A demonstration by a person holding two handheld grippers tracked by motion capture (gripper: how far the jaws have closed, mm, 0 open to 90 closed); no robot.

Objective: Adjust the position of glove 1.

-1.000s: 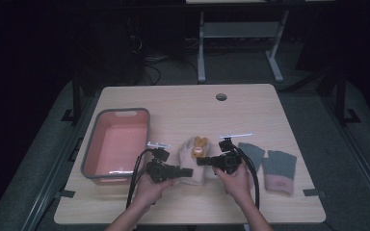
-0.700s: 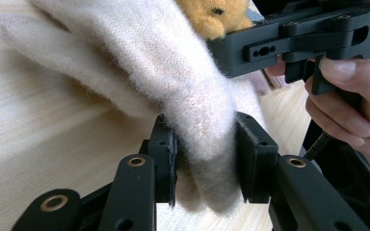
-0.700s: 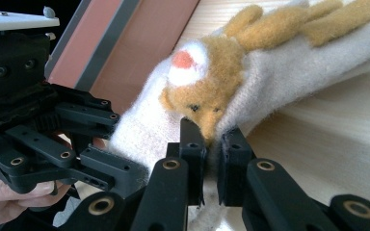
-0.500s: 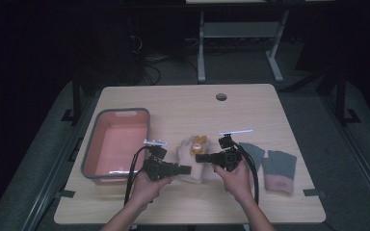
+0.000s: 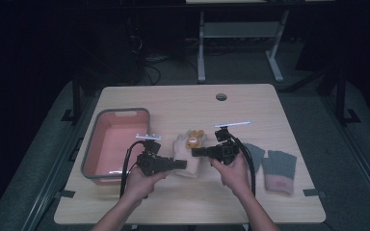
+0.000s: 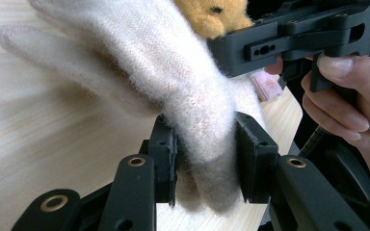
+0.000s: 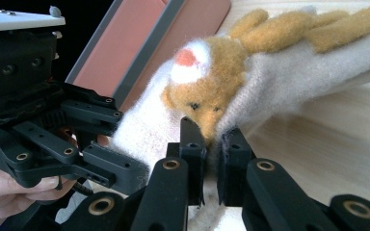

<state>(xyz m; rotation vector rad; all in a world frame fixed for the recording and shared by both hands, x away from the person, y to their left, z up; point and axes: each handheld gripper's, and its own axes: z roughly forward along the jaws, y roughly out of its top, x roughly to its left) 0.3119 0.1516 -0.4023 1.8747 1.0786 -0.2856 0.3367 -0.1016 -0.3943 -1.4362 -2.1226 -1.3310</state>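
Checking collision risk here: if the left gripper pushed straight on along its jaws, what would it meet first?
The left gripper is already shut on the cream glove. Beyond the glove, the right gripper lies close ahead, probably next in line, though depth is hard to judge.

Cream glove point(image 5: 187, 154) with orange animal face point(image 7: 207, 91); pink bin point(image 5: 115, 144) grey-rimmed; grey-pink gloves point(image 5: 279, 171).

High view: overhead, facing forward-down on whole table point(image 5: 270, 192). Both gripper views: close-up along own jaws, facing each other, sharing the cream glove point(image 5: 185, 156) point(image 6: 173, 72) point(image 7: 289, 82).
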